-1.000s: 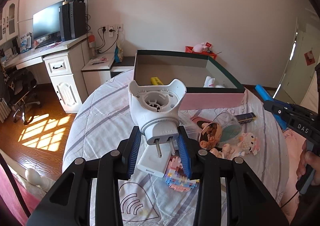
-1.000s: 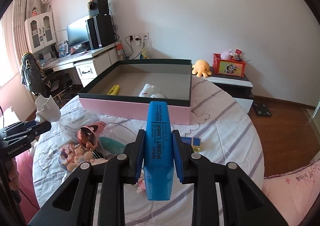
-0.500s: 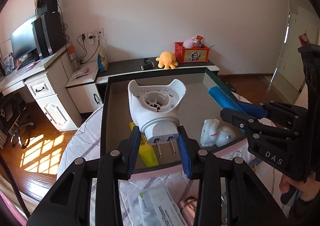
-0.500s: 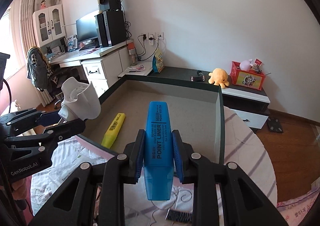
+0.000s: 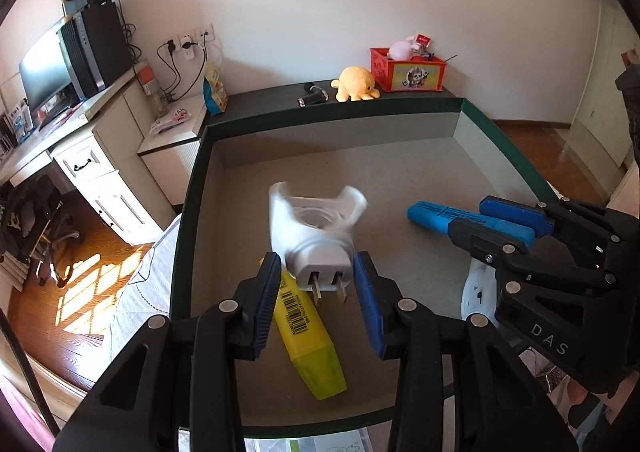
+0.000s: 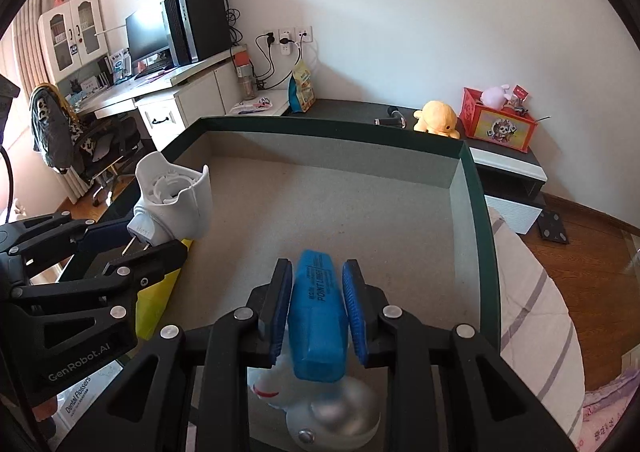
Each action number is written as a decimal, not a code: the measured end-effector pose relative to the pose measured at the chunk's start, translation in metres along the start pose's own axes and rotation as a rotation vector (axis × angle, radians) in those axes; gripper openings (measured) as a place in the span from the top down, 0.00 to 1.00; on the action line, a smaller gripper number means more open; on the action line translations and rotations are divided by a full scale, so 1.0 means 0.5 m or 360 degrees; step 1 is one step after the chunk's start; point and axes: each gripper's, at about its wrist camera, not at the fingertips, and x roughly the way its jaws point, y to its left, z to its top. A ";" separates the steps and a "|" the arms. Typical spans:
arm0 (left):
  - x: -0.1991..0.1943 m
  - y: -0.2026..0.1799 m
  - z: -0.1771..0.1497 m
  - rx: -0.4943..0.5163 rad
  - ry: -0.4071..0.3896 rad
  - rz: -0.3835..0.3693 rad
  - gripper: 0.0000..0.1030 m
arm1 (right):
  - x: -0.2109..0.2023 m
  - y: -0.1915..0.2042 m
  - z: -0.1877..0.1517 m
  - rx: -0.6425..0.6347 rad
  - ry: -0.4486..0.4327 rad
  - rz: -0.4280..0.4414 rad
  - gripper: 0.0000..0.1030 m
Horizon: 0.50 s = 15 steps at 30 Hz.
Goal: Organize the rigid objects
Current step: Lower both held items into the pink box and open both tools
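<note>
Both grippers hang over the open green-rimmed box (image 5: 188,212). My left gripper (image 5: 318,268) has its jaws opening; the white plug-in device (image 5: 316,220) sits blurred between the pads with small gaps either side, prongs toward the camera. My right gripper (image 6: 318,268) also has its jaws opening; the blue highlighter (image 6: 318,312) lies loose between the pads and tilts nose-down. The left wrist view shows the right gripper (image 5: 468,216) at the right. On the box floor lie a yellow highlighter (image 5: 308,340) and a white toy figure (image 6: 332,408).
The box stands on a round table with a striped cloth (image 6: 528,292). A dental flossers pack (image 6: 80,392) lies outside the near wall. Behind the box a low cabinet bears a yellow plush octopus (image 5: 356,82) and a red crate (image 5: 408,70). A desk with a monitor stands at the left.
Both grippers have travelled from above the cluttered table to over the box interior. Both pairs of jaws have widened, and the plug device and blue highlighter now sit loose between the pads.
</note>
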 end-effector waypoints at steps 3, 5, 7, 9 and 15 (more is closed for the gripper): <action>-0.030 -0.001 -0.001 0.0003 -0.0078 0.0014 0.22 | -0.010 -0.002 -0.002 0.0025 -0.0015 -0.0011 0.49; -0.062 0.006 -0.005 -0.0024 -0.0157 0.0038 0.13 | -0.030 0.000 -0.003 0.0046 -0.0043 -0.0033 0.45; -0.101 0.016 -0.012 -0.0058 -0.0230 0.0051 0.05 | -0.056 -0.002 -0.003 0.0078 -0.0076 -0.0057 0.33; -0.142 0.025 -0.023 -0.0081 -0.0310 0.0083 0.01 | -0.093 0.003 -0.008 0.0083 -0.0129 -0.0092 0.19; -0.302 0.034 -0.098 -0.0108 -0.0537 0.0164 0.00 | -0.248 0.048 -0.045 0.0032 -0.0341 -0.0144 0.00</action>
